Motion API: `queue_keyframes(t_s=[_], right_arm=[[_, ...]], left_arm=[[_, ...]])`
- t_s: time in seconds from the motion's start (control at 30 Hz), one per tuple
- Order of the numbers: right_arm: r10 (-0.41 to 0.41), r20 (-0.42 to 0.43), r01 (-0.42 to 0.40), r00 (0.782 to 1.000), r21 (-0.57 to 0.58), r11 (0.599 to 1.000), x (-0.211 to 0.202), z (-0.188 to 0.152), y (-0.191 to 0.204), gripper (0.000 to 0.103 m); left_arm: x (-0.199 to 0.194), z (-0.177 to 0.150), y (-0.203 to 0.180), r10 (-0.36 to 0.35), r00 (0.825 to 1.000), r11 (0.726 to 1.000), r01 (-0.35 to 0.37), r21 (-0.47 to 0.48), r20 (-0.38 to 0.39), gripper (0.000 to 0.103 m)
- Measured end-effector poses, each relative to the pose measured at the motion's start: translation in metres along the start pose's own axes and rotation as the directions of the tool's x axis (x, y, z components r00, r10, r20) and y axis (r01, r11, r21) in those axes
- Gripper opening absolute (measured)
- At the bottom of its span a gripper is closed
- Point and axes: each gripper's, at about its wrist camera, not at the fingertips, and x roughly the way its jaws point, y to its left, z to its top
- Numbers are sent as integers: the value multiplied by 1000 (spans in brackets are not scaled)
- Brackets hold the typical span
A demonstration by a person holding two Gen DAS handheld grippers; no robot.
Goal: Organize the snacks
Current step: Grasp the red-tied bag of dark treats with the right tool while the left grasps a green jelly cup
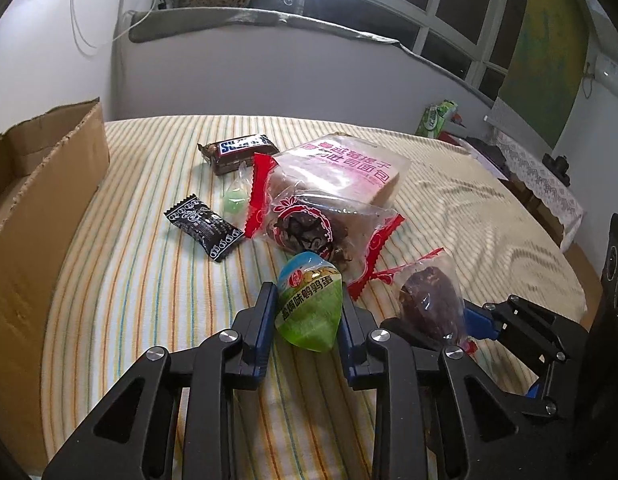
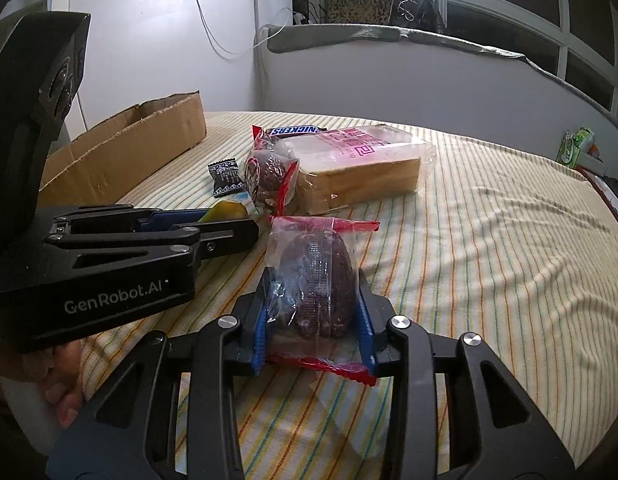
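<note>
- A bed with a striped sheet (image 1: pixel 149 280) is seen under a bright lamp, with a grey wall and dark windows behind it.
- Nearest in the left wrist view, the left gripper (image 1: pixel 307 320) is closed on a green egg-shaped snack pack (image 1: pixel 311 304); the jaws are narrow and their blue pads press on both sides of the pack.
- Just to its right, the right gripper (image 2: pixel 313 312) is closed on a clear red-edged packet holding a dark brown piece (image 2: pixel 313 284); the packet is gripped between both pads and lies on the sheet.
- Part of a hand (image 2: pixel 65 392) is seen under the left gripper in the right wrist view.
- Further on, a second red-edged packet of dark snack (image 1: pixel 309 224) is found, touching a bagged loaf of sliced bread (image 1: pixel 341 168) behind it.
- Left of these, a black wrapped candy (image 1: pixel 205 228) and a small green candy in clear wrap (image 1: pixel 235 200) are laid near each other.
- Behind them a Snickers bar (image 1: pixel 241 152) is placed.
- At the far left edge of the bed an open cardboard box (image 1: pixel 41 184) is set.
</note>
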Motion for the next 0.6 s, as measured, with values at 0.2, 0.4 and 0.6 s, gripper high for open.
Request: queue_keyframes(t_s=[0.2,0.4,0.6], right_arm=[[-5,22,5,1000,-10,1000,-3,-3,0,37],[-13,52,13,999,-9,1000,-6,-5,0,36],[33,55,-40,998,126,991,-12,2,-20,36]], left_arm=[[0,-1,-3,7,1000,1000,-7,17,12,26],[-1,-1,-7,10,1000,1000,-10,25,24,26],[-5,1,-3,4,1000,1000,-4,-5,26,26]])
